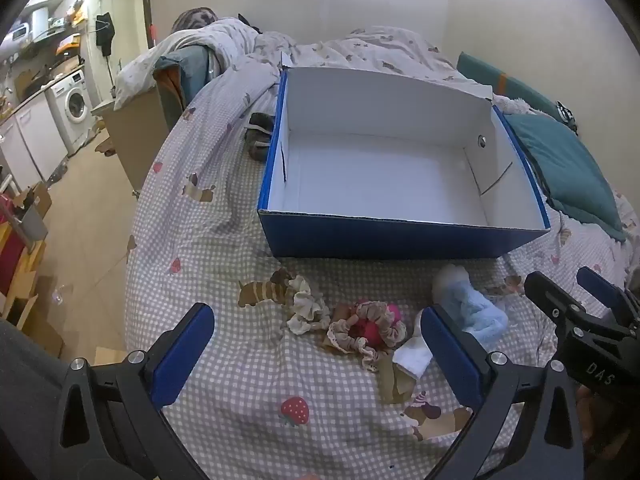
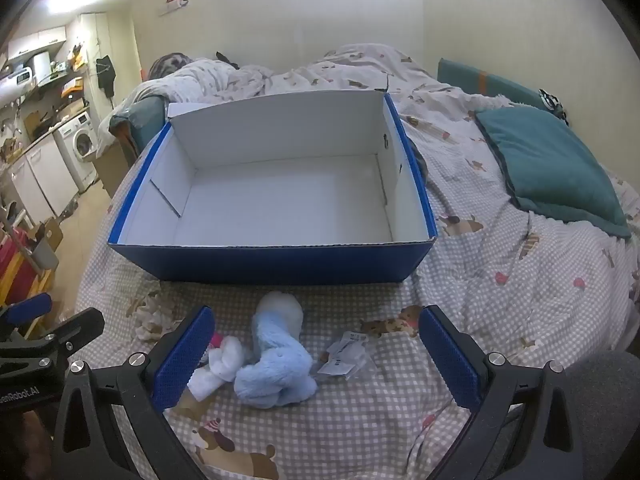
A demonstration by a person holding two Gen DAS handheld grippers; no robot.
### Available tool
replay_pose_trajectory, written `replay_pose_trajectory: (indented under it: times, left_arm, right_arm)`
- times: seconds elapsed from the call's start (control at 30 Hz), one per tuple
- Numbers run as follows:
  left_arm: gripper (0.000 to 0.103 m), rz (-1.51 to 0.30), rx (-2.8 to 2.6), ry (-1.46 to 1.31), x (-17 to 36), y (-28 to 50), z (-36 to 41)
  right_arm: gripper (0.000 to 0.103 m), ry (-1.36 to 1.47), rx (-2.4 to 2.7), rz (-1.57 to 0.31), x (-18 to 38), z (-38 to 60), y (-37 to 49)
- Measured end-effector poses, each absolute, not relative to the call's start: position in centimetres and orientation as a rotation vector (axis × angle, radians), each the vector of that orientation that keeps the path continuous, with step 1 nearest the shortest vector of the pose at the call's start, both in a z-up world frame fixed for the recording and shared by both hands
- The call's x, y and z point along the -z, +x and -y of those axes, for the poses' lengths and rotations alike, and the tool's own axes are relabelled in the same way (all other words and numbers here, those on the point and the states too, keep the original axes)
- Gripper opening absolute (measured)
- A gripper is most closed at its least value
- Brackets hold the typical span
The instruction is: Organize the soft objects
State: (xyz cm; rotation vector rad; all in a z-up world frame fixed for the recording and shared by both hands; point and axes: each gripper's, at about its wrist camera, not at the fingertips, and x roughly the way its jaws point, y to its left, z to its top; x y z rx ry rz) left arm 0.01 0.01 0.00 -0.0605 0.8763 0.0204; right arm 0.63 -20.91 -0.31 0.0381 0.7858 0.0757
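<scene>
An open blue box (image 1: 392, 236) with a white, empty inside stands on the bed; it also shows in the right wrist view (image 2: 280, 264). In front of it lie a cream scrunchie (image 1: 306, 306), a beige lace scrunchie on a pink one (image 1: 368, 330), a white sock (image 1: 412, 358) and a light blue fluffy sock (image 1: 474, 308). My left gripper (image 1: 316, 350) is open above the scrunchies. My right gripper (image 2: 316, 354) is open around the blue sock (image 2: 278, 354), with the white sock (image 2: 218, 364) by its left finger. A crumpled clear wrapper with a label (image 2: 344, 354) lies to the right.
The bed has a grey checked sheet (image 1: 224, 208) with dog prints. A teal pillow (image 2: 556, 164) lies at the right and a rumpled duvet (image 2: 320, 68) behind the box. A dark object (image 1: 258, 136) lies left of the box. The bed's left edge drops to the floor (image 1: 80, 208).
</scene>
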Motion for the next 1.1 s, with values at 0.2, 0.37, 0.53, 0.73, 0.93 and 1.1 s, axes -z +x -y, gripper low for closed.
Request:
replay_pose_trajectory:
  times: [0.2,0.37,0.53,0.73,0.93,1.1]
  left_arm:
    - [0.103,-0.874,-0.023,-0.059,-0.01,-0.01,0.02]
    - [0.103,-0.872,-0.026,-0.055,-0.03,-0.02,0.06]
    - [0.103,-0.871,-0.025,-0.053,-0.02,-0.02,0.08]
    - [0.103,-0.847,-0.035,-0.06,-0.57,-0.41,0.17]
    - [0.103,-0.855,-0.038,-0.064,-0.37,-0.17,-0.27]
    - [0.103,-0.855,-0.038,-0.063,-0.41,-0.19,-0.21]
  right_arm:
    - [0.103,0.048,-0.081,-0.788,0.31,20.95,0.65]
    - [0.103,0.05,-0.081,-0.791,0.32,20.96,0.69]
    - [0.103,0.049,-0.08,-0.792,0.36,20.92,0.7]
    - [0.103,0.049,-0.081,-0.793,0.42,20.88,0.78]
    - [0.103,0.06,-0.092,-0.793,0.48,20.94,0.96]
    - [0.103,0.057,-0.093,-0.797,0.37,20.8,0.8]
